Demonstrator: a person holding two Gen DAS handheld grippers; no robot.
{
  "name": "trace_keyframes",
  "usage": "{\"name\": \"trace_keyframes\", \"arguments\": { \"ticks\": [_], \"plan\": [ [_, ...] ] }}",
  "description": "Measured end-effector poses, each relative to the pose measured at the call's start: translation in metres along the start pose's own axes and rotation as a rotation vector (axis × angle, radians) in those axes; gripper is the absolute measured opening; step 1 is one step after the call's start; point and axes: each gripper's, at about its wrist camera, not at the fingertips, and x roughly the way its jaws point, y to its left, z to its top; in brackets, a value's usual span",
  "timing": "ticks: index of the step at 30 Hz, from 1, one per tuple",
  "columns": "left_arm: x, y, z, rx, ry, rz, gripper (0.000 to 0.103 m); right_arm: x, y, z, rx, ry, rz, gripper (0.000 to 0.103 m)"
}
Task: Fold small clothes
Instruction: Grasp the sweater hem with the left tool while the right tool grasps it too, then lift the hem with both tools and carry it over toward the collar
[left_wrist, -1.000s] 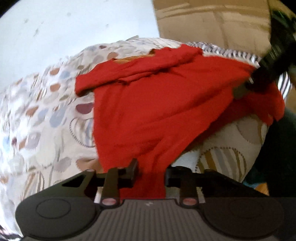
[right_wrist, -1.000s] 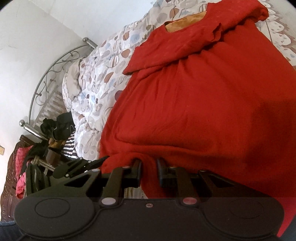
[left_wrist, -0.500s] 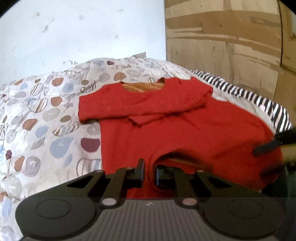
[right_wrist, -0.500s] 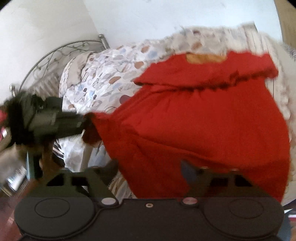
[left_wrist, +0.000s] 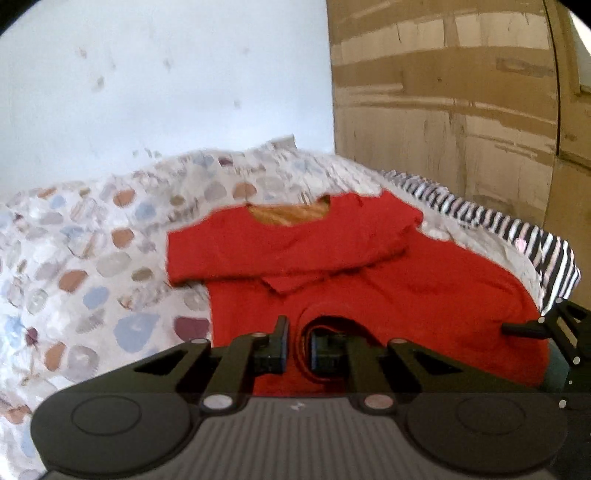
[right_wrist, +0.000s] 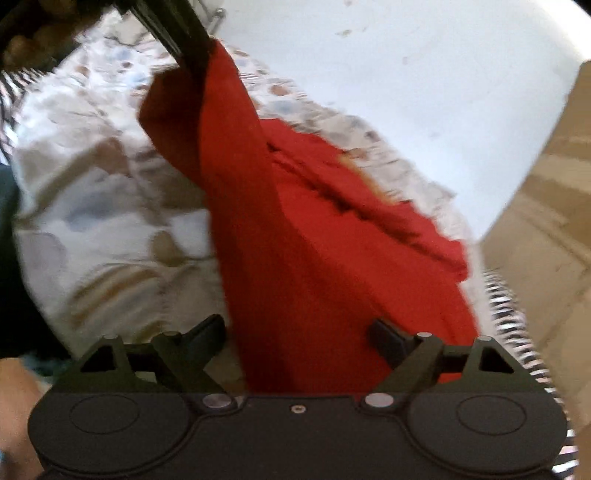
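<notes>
Red top (left_wrist: 369, 280) lies on the patterned quilt (left_wrist: 92, 258), neckline toward 12 o'clock, a sleeve folded across the chest. Left gripper (left_wrist: 297, 349) is clamped nearly shut on the hem at 6 o'clock, a rolled lip of red fabric bunched between its fingers. In the right wrist view that same hem corner hangs lifted at 11 o'clock, cloth draping down from it. Right gripper (right_wrist: 295, 332) stands wide apart, nothing pinched; its jaws have just been opening and the red cloth only lies in front of them. It sits at the garment's 3 o'clock edge in the left wrist view. Striped cloth (left_wrist: 517, 236) lies just beside the top at 2 o'clock.

Step looks like bringing the hem up to the neckline. To do it well: right gripper should re-pinch the free hem corner level with the left one, both lift together, carry toward 12 o'clock, keep the edge taut so the sleeve stays tucked. Risk: a one-sided lift skews the fold.
</notes>
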Motion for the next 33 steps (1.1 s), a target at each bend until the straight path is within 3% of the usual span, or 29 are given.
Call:
{"name": "trace_keyframes", "arguments": {
  "ticks": [3,6,9,10,12,14,21,27,33],
  "plan": [
    [-0.017,-0.001,-0.005,-0.005,-0.053,0.036,0.011,-0.003,0.005,-0.004,-0.058,-0.012,-0.129,0.087],
    [-0.031,0.000,-0.013,-0.021,-0.081,0.041,0.011,-0.014,0.003,-0.016,-0.140,-0.041,-0.244,0.077],
    [-0.043,-0.007,-0.023,0.005,-0.113,0.060,0.011,-0.026,-0.006,-0.029,-0.197,-0.072,-0.296,0.052],
    [-0.046,-0.011,-0.025,0.021,-0.124,0.067,0.011,-0.032,-0.013,-0.033,-0.200,-0.076,-0.297,0.038],
    [-0.053,-0.018,-0.027,0.044,-0.143,0.076,0.011,-0.039,-0.024,-0.035,-0.190,-0.085,-0.279,0.029],
    [-0.060,-0.024,-0.026,0.062,-0.160,0.075,0.010,-0.046,-0.034,-0.033,-0.164,-0.093,-0.263,0.007],
    [-0.099,-0.041,-0.019,0.096,-0.312,0.129,0.008,-0.078,-0.060,-0.008,-0.150,-0.193,-0.293,0.006],
    [-0.126,-0.050,-0.015,0.076,-0.355,0.147,0.008,-0.116,-0.077,0.005,-0.178,-0.286,-0.303,0.005],
    [-0.182,-0.080,-0.021,0.169,-0.420,0.152,0.008,-0.175,-0.097,0.007,-0.198,-0.329,-0.296,0.005]
  ]
}}
